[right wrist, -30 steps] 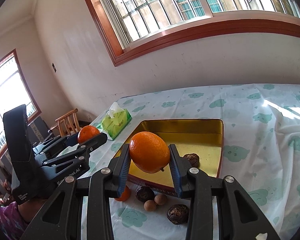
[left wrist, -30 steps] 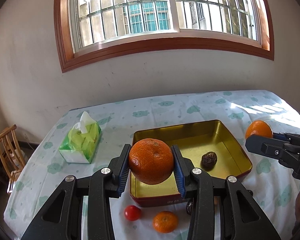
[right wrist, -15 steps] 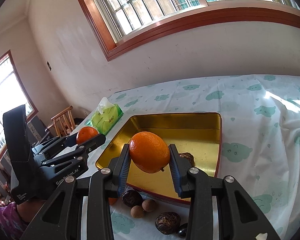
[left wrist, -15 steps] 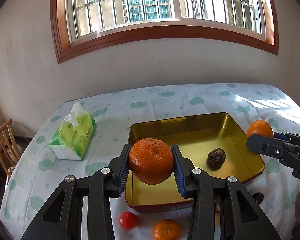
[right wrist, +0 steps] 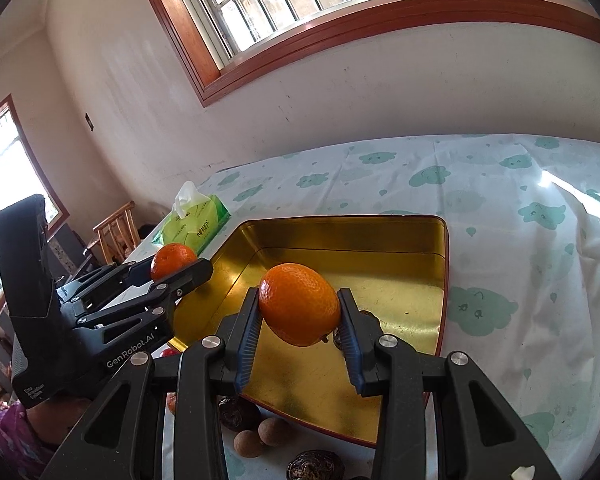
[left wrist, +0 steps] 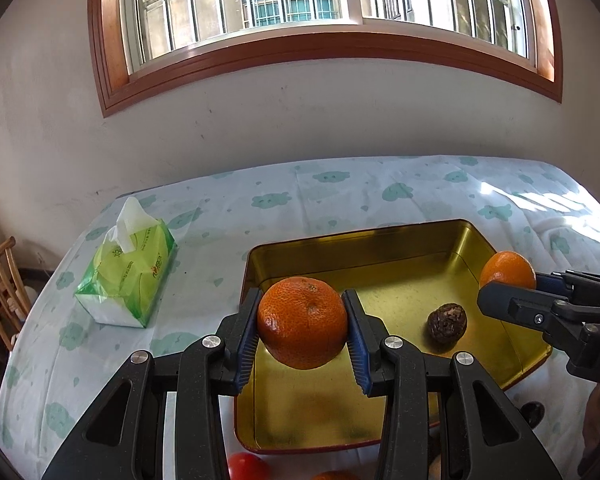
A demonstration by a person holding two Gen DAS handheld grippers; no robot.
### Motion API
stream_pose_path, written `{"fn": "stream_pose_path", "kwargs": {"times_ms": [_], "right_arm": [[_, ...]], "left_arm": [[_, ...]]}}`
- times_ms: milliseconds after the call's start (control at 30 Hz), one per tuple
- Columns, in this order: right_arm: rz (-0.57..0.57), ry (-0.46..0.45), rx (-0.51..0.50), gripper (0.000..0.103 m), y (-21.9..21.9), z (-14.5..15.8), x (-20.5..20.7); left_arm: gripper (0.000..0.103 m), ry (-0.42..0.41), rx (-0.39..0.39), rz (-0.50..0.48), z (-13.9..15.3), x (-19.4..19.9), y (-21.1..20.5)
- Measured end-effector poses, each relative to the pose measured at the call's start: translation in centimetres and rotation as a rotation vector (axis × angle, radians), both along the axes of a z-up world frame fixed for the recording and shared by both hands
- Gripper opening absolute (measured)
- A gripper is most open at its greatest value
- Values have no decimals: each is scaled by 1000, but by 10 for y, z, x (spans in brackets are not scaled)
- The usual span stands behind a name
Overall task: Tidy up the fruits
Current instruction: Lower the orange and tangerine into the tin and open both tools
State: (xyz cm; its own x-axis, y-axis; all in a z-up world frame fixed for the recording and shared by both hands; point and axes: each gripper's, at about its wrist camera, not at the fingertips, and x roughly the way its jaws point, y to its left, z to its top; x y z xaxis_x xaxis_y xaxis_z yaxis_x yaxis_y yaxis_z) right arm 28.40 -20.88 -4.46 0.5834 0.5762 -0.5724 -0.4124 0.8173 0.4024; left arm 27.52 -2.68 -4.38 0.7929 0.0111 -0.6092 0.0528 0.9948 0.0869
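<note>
Now both grippers (each clamping an orange (left wrist: 302, 322)) lower over tin (left wrist: 380, 248).

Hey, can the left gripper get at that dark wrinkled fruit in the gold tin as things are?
Probably not yet. The left gripper is shut on an orange, so its fingers are full. The dark fruit lies uncovered in the gold tin, with nothing above it.

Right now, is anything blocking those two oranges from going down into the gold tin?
Nothing visible does. Each orange, the left gripper's and the right gripper's, hangs over the open gold tin. Inside lies only one dark wrinkled fruit, off to one side with bare floor around it.
</note>
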Motion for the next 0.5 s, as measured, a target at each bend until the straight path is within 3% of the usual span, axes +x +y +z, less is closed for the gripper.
{"fn": "stream_pose_path", "kwargs": {"times_ms": [500], "right_arm": [[-11,70,-37,35,6,-21,33]], "left_arm": [[41,38,20,-7,-17,31,0]]}}
